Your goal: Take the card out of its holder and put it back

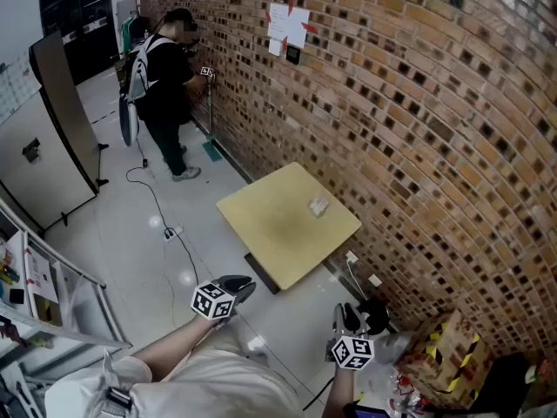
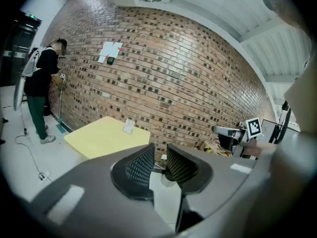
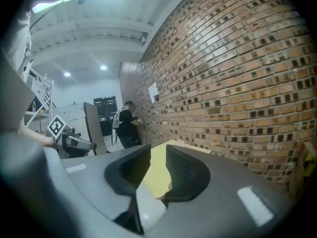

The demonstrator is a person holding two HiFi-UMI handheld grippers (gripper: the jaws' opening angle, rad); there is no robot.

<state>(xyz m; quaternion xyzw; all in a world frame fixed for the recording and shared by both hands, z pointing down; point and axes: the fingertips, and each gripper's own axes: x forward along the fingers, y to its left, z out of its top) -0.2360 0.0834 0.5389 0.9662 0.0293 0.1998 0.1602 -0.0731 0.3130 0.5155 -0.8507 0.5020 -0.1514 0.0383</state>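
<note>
Left forearm (image 1: 161,351) and right forearm (image 1: 341,397) bare, both reaching forward from the torso; left gripper (image 1: 237,286) and right gripper (image 1: 346,313) held in the air, well apart, each with jaws slightly parted and nothing between them.
</note>
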